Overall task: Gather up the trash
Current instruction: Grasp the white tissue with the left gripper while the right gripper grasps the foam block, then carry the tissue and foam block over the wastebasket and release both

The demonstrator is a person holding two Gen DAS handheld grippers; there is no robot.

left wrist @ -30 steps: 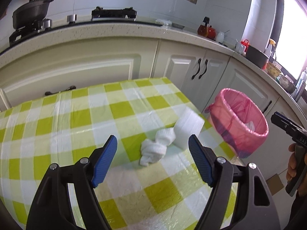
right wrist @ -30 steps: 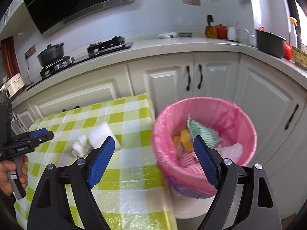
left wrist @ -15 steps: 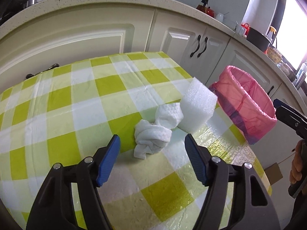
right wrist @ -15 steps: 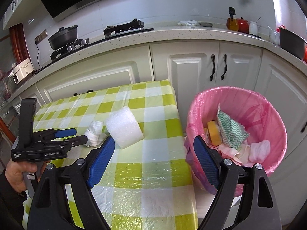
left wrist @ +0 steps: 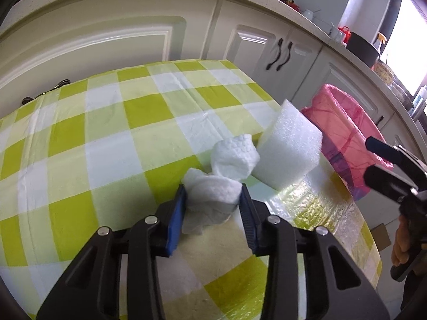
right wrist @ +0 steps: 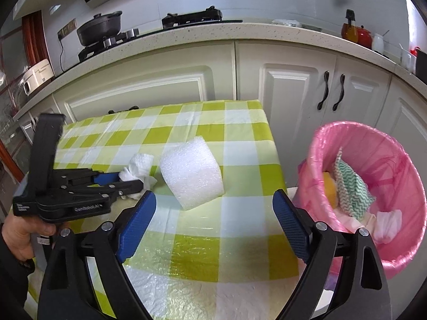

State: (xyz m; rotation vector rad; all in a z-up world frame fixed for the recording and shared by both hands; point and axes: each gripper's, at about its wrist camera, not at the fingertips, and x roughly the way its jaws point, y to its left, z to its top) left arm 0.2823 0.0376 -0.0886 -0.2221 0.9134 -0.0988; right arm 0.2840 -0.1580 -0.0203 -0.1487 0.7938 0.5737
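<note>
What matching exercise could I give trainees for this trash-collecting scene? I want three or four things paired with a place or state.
Column one:
1. crumpled white paper towel
2. white foam block
3. green zigzag cloth
4. right gripper

Column two:
a. inside the pink-lined trash bin
b. fingers wide apart, nothing between them
c. between the closing fingers of the left gripper
d. standing free on the checked green tablecloth

Pairs: 1-c, 2-d, 3-a, 4-b

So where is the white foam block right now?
The white foam block lies on the green checked tablecloth near its right edge, between the crumpled white tissue and the pink-lined bin.
</note>
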